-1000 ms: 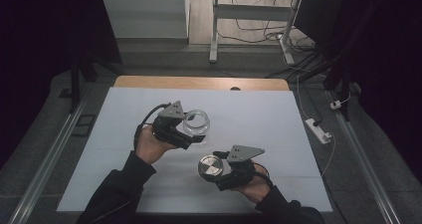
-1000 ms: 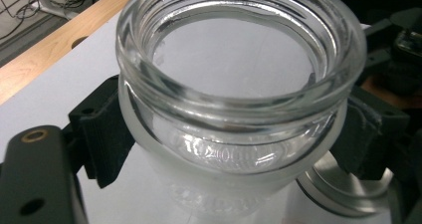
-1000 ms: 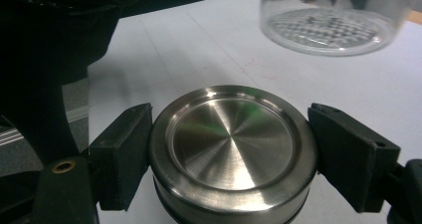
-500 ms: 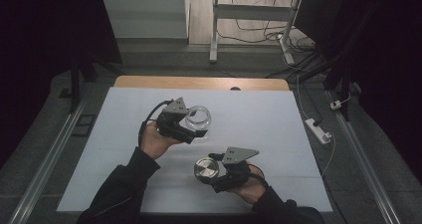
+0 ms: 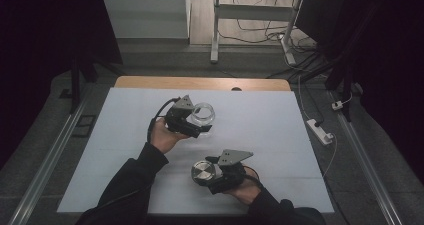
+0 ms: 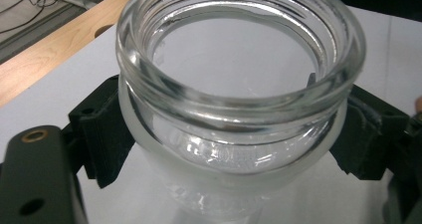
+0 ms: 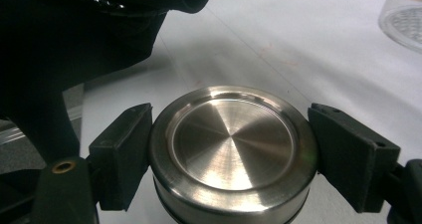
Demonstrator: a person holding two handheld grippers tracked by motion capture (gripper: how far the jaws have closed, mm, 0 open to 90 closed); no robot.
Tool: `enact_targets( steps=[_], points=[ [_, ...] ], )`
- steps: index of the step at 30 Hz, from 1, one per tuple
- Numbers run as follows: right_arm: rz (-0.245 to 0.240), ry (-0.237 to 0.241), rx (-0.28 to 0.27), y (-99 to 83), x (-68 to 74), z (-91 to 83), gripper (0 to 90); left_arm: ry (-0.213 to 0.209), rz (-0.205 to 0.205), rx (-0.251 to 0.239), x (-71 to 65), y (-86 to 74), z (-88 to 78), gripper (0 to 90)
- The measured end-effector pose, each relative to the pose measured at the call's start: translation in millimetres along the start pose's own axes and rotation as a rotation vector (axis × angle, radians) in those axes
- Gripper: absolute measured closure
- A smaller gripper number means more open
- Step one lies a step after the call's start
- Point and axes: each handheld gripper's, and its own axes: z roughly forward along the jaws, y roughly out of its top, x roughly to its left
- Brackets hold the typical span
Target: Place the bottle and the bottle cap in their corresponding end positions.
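Left gripper view: glass jar (image 6: 239,114) w/ no legible label, clamped btwn jaws.

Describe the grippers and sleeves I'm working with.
Both grippers, left gripper and right gripper, are black, each topped by a grey three-cornered plate. Chunky black fingers have brass-ringed holes at their bases. A black cable trails from the left one. Both sleeves are black.
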Motion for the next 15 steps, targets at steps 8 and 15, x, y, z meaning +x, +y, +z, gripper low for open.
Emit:
enact_targets(
  steps=[8, 15],
  points=[
    [-0.008, -0.016, 0.032, -7.4, -4.4, 9.7, 19.9, 0.019, -0.007, 0.018, 10.8, -5.5, 19.0, 15.7],
    [-0.002, -0.025, 0.07, -12.1, -7.3, 15.2, 19.9, 0.031, -0.029, 0.021, 19.2, -11.7, 30.7, 15.7]
  ],
)
